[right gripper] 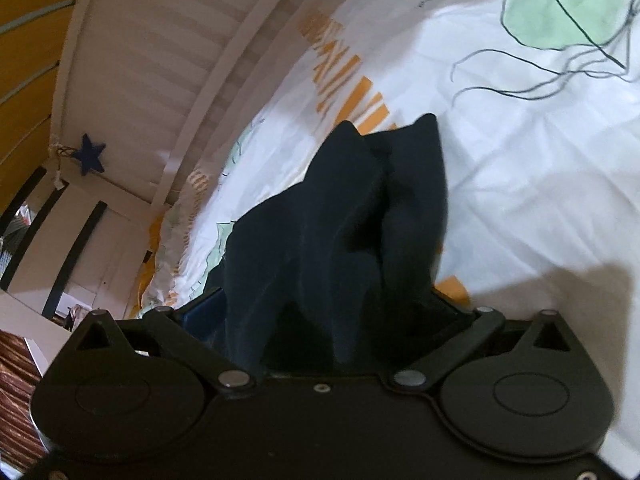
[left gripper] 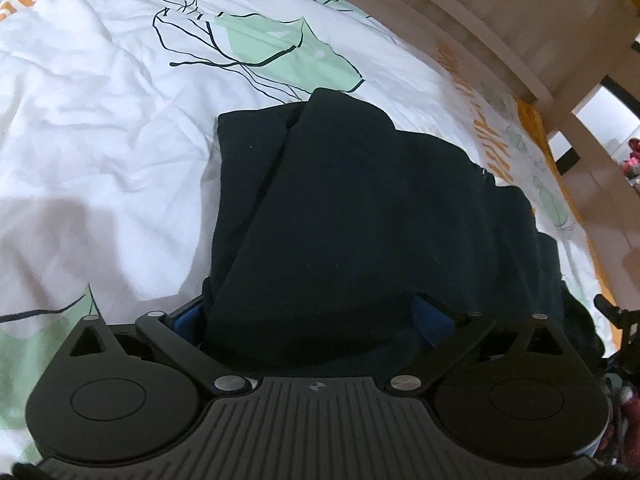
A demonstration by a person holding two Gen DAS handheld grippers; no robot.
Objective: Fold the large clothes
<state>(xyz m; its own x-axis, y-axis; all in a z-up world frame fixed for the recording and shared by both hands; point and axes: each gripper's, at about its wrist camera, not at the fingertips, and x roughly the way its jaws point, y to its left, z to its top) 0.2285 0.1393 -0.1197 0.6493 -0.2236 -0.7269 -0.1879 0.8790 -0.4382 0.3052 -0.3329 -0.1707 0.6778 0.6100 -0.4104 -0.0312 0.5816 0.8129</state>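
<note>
A dark navy, soft-knit garment lies in a thick folded bundle on a bed, resting on the rumpled white duvet cover printed with pale green shapes, thin black line drawings and orange lettering. From the left wrist view the cloth shows several stacked layers: a long fold edge runs diagonally up its left side, a flap on top rises to a blunt corner at the far end, and the right side falls away in soft ridges towards the edge of the bed. The left gripper has its blue-padded fingers closed in on the near end of the bundle, fabric bulging between and over them, so it is pinching the garment.

In the right wrist view the same dark cloth stands up in two pointed peaks with a deep crease between them, lifted off the duvet. The right gripper pinches its near end too, the cloth bunched thickly between its fingers and hiding most of them.

Beyond the bed is a pale wooden slatted bed frame, with a small dark blue star ornament hanging on it.
</note>
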